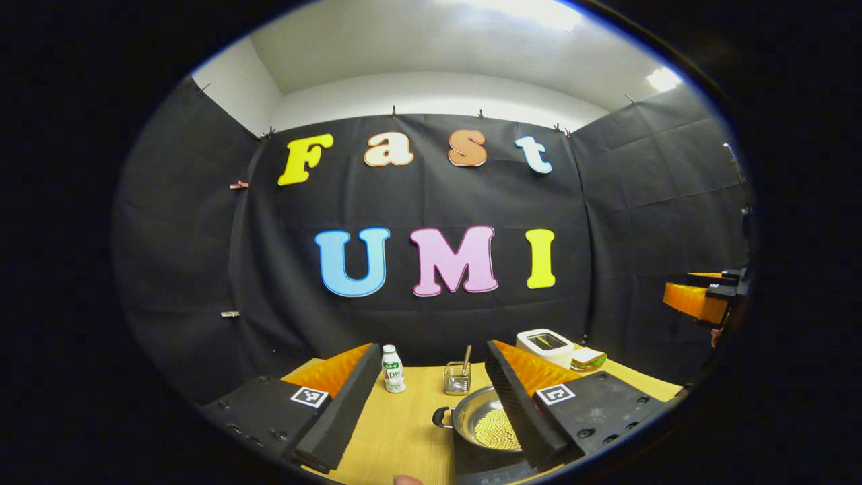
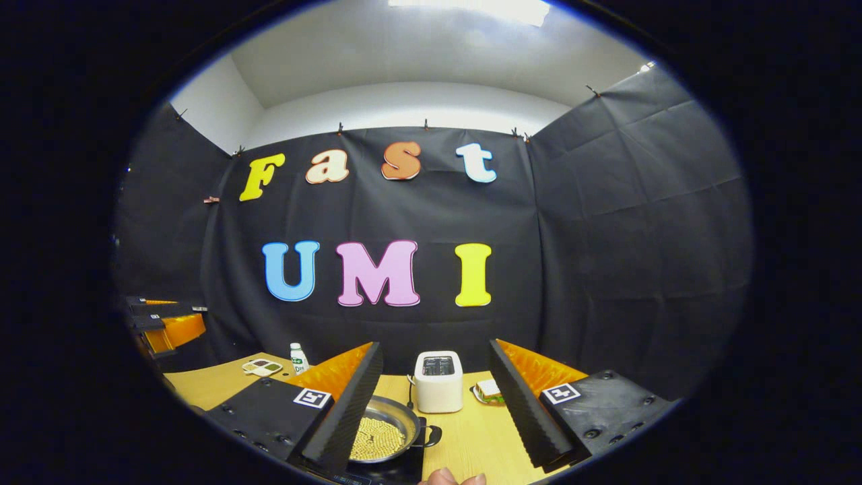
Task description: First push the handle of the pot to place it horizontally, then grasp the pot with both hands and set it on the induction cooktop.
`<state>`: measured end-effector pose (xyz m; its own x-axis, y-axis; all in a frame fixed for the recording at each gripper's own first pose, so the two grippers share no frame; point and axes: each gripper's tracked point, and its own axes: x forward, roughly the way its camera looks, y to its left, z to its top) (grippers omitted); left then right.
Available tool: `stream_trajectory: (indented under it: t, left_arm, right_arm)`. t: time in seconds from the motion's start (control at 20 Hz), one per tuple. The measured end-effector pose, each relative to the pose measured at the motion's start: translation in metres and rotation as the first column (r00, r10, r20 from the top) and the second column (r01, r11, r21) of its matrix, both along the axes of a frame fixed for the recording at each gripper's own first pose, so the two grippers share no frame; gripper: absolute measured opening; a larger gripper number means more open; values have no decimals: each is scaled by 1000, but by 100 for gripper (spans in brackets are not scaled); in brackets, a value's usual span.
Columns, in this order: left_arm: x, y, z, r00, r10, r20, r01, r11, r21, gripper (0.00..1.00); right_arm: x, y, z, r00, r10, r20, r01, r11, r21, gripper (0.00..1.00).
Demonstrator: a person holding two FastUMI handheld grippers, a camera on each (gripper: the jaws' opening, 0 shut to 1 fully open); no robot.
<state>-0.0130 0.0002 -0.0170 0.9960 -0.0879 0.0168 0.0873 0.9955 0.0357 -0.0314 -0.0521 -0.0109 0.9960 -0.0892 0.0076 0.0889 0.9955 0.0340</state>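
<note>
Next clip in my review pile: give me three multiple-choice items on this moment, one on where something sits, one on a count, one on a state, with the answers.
1. Where does the pot sit?
A. on the black cooktop
B. on top of the toaster
C. on the floor

2. How many slots does the white toaster have on top?
A. one
B. two
C. four

3. What is the state of the right tool?
A. shut on the pot
B. shut on the bottle
C. open, holding nothing

Answers:
1 A: in the right gripper view the pot, filled with small yellow beans, rests on the dark cooktop at the table edge.
2 B: two dark slots show side by side.
3 C: its fingers stand wide apart with bare table between them.
</note>
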Motion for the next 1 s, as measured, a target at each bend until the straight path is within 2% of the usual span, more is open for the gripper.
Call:
stream_trajectory:
  t: [0.3,0.45,0.75,1.0]
  left_arm:
    - [-27,-5,-15,1000,-10,-13,10,1000,-20,96]
    - [-32,-9,-21,999,-25,-28,23,999,-37,96]
    - [-32,-11,-28,999,-15,-37,15,1000,8,96]
    - [-31,-12,-32,999,-16,-43,16,1000,1,96]
  right_arm:
    - [-24,12,-1,999,35,32,-36,999,34,98]
    - [-26,12,-2,999,38,29,-39,998,39,98]
    - [-27,8,-12,999,34,20,-36,998,60,98]
    - [-26,7,-12,999,30,24,-31,998,50,98]
